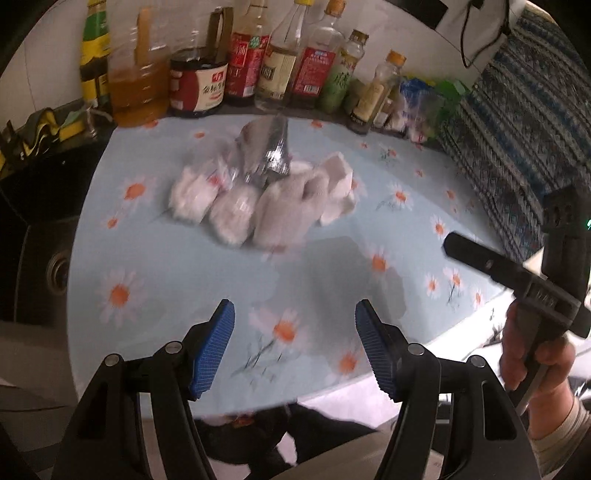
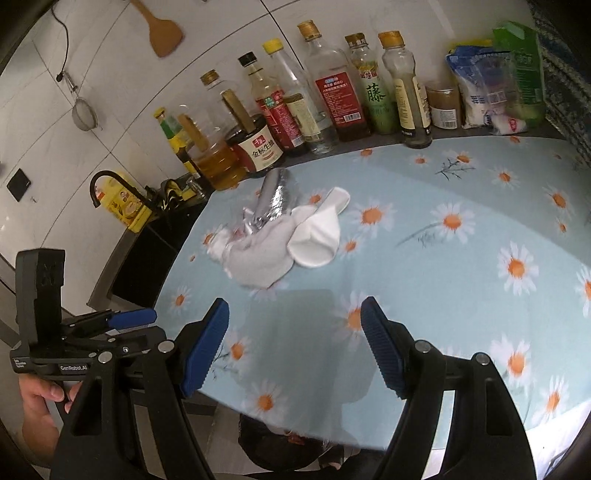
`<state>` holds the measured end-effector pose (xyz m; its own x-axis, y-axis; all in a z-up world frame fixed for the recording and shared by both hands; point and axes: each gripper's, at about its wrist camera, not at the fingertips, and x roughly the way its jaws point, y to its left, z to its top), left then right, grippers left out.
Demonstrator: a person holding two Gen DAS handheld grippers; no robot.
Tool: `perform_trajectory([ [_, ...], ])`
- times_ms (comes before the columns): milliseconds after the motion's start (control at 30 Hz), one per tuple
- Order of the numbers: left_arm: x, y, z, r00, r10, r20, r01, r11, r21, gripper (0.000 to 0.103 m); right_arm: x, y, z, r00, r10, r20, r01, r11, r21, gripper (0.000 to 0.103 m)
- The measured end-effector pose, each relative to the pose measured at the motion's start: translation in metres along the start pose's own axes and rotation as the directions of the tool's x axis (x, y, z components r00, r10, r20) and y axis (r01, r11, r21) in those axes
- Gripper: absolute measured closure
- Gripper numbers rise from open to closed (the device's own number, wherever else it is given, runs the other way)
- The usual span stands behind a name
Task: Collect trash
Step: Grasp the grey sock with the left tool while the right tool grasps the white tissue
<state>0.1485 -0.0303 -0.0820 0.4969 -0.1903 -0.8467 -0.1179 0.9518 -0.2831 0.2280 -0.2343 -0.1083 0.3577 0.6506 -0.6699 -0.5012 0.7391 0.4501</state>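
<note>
Crumpled tissues and foil wrapper (image 1: 264,184) well beyond both released claws (left (image 1: 295,347), right (image 2: 295,347)), untouched.

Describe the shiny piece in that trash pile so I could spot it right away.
Start at the daisy-print tablecloth, then find the heap of crumpled white tissues near the sauce bottles. The silver foil wrapper lies at the heap's far edge, the only metallic, reflective piece among soft white paper.

A light blue tablecloth with daisies (image 2: 461,258) covers the counter. A row of sauce and oil bottles (image 2: 332,96) stands along its far edge against the white tiled wall (image 2: 110,74), where a wooden spatula (image 2: 162,33) and small strainer (image 2: 84,114) hang. A black faucet (image 2: 110,181) curves at left.
</note>
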Motion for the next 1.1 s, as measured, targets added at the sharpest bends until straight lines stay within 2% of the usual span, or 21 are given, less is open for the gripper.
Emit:
perform_trajectory([
  [167, 0.024, -0.009, 0.027, 1.000, 0.023, -0.011, -0.023, 0.999, -0.025, 0.037, 0.025, -0.029, 0.024, 0.999, 0.032, -0.039, -0.031, 0.999, 0.032, 0.030],
  [433, 0.067, -0.004, 0.049, 0.996, 0.064, -0.060, -0.069, 0.994, -0.086, 0.037, 0.065, -0.065, 0.053, 0.982, 0.152, -0.110, -0.135, 0.980, 0.148, 0.030],
  [533, 0.080, -0.001, 0.054, 0.994, 0.080, -0.070, -0.087, 0.990, -0.106, 0.037, 0.083, -0.073, 0.064, 0.971, 0.189, -0.146, -0.162, 0.971, 0.177, 0.029],
  [633, 0.092, -0.001, 0.057, 0.987, 0.132, -0.089, -0.140, 0.986, -0.093, 0.037, 0.099, -0.078, 0.074, 0.950, 0.260, -0.173, -0.218, 0.949, 0.228, 0.026],
  [833, 0.103, -0.002, 0.061, 0.983, 0.158, -0.097, -0.167, 0.981, -0.099, 0.037, 0.125, -0.084, 0.085, 0.930, 0.293, -0.221, -0.228, 0.934, 0.275, 0.025],
  [967, 0.115, -0.009, 0.060, 0.976, 0.182, -0.122, -0.192, 0.978, -0.075, 0.037, 0.146, -0.091, 0.088, 0.904, 0.341, -0.259, -0.245, 0.908, 0.340, 0.025],
  [1033, 0.117, -0.011, 0.060, 0.976, 0.183, -0.119, -0.193, 0.978, -0.078, 0.037, 0.154, -0.092, 0.089, 0.891, 0.362, -0.272, -0.254, 0.897, 0.361, 0.029],
  [1100, 0.119, -0.012, 0.061, 0.976, 0.188, -0.114, -0.197, 0.977, -0.078, 0.037, 0.159, -0.091, 0.089, 0.889, 0.359, -0.286, -0.248, 0.900, 0.359, 0.038],
])
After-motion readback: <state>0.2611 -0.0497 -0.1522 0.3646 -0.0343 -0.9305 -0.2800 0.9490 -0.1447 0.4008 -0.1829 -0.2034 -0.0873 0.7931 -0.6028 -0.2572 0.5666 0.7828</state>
